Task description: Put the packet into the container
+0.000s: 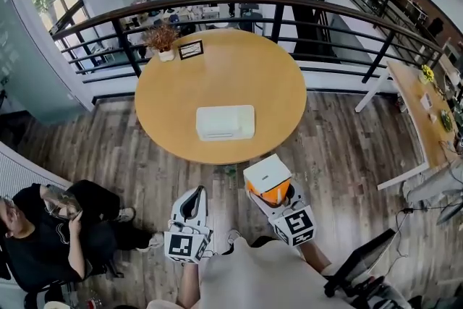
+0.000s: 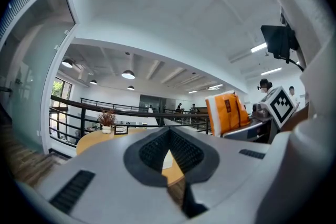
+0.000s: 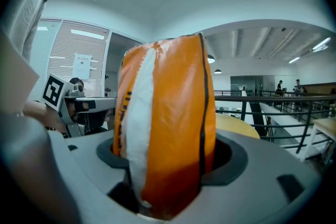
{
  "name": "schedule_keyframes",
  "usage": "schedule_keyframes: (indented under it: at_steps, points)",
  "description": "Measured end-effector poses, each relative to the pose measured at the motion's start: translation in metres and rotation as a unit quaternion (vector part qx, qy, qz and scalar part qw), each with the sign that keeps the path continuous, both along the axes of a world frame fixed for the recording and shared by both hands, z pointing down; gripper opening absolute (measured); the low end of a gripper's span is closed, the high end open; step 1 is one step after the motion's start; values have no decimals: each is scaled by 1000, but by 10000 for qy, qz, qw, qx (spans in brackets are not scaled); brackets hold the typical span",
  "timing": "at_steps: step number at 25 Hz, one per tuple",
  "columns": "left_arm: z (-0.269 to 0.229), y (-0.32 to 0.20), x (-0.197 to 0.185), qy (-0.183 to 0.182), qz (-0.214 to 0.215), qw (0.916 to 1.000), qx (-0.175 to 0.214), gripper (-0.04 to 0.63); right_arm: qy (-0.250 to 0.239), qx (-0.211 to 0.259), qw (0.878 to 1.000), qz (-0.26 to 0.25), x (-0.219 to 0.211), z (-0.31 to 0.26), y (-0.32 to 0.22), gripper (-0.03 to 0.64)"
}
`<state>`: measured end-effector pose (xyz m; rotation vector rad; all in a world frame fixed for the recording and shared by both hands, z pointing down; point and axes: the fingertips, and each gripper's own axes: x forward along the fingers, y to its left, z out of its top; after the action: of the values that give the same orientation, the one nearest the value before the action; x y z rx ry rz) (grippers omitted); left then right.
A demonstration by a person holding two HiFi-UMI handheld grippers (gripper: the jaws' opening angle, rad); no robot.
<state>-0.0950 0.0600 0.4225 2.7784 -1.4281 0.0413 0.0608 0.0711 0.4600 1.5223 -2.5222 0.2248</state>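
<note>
Round wooden table (image 1: 217,76) on a railed mezzanine carries a white lidded container (image 1: 225,122), shut, near its front edge. Right gripper (image 3: 168,176) pinches an orange-and-white packet (image 3: 173,102) upright between its widely spread jaws, off the table's near edge and apart from the container. Dark print down the packet's side is unreadable. Left gripper (image 2: 169,136) is pressed together, empty, beside it.

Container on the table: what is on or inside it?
Nothing lies on the container; it looks closed, hiding the inside. The right gripper holds the packet.
</note>
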Motion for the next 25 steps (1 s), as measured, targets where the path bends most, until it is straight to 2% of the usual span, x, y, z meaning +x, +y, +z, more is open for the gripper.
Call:
schedule_keyframes:
  at_steps: [11, 18, 25]
  points:
    - [16, -28, -16, -1, -143, 9996, -261, 6, -54, -227, 9997, -123, -16, 14, -34, 356]
    - [19, -82, -22, -52, -319, 9992, -254, 5, -119, -243, 9992, -302, -23, 21, -90, 356]
    - [-7, -153, -16, -143, -433, 9988, -173, 6, -220, -225, 9988, -383, -17, 5, -159, 356]
